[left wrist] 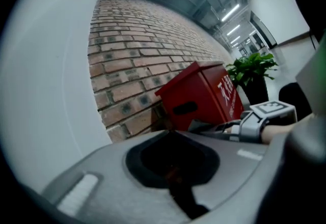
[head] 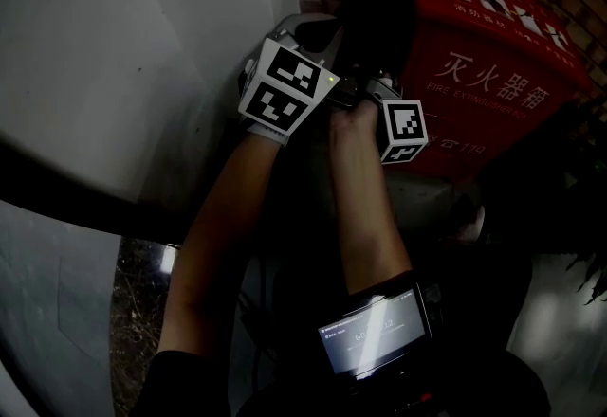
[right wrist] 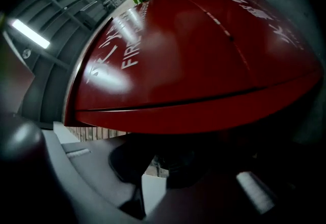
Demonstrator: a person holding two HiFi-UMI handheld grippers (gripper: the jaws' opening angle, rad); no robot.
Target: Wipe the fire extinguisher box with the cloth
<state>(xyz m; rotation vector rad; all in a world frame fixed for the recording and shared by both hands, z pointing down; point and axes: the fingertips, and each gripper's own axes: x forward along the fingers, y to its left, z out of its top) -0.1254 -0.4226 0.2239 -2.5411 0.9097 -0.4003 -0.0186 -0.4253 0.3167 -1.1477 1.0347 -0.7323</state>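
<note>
Left gripper (left wrist: 170,136) closed empty, parked aside | right gripper (right wrist: 153,159) nips dark cloth (head: 379,12), I judge, against red metal fire extinguisher box (head: 493,74) left edge for wiping.

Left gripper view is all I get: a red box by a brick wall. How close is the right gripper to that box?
Observer: Very close. From the right gripper, the fire extinguisher box fills most of its view, with the lid seam just above the fingers.
Operator: Is the cloth on the box?
Observer: The head view shows a dark shape over the box's upper left corner. It is too dim to say whether it is the cloth.
</note>
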